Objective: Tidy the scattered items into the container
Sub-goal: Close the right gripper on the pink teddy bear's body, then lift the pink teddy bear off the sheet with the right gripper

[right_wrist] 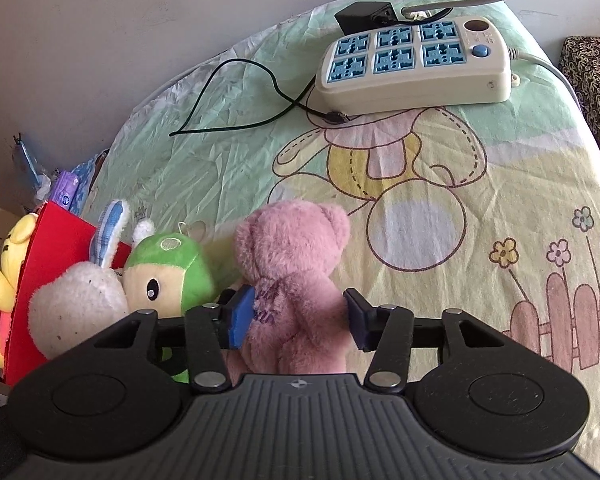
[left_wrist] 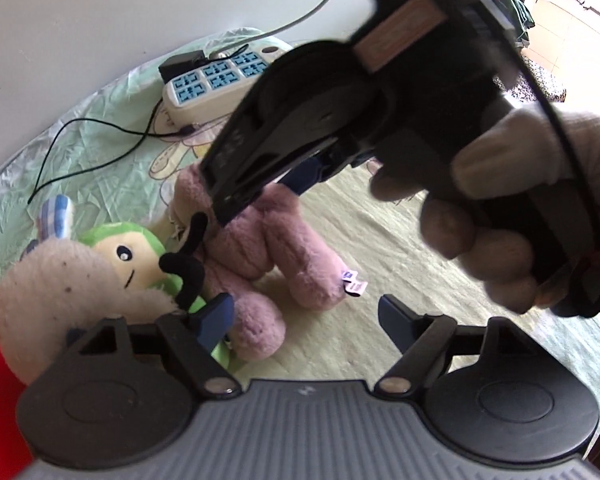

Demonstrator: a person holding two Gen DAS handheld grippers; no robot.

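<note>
Right gripper [right_wrist: 298, 318] is clamped on the pink bear [right_wrist: 292, 264] lower-middle, left gripper [left_wrist: 306, 320] gapes empty, red box [right_wrist: 56, 248] mostly hidden far left.

We see the teddy bear [right_wrist: 296, 280] sitting near us on the bedsheet [right_wrist: 480, 208], between the right gripper [right_wrist: 298, 318] fingers. To its left the frog plush [right_wrist: 168, 272] and rabbit plush [right_wrist: 76, 304] lean against the container [right_wrist: 60, 240]. Far behind lies the power strip [right_wrist: 412, 64], its cable [right_wrist: 236, 96] to the left.
</note>
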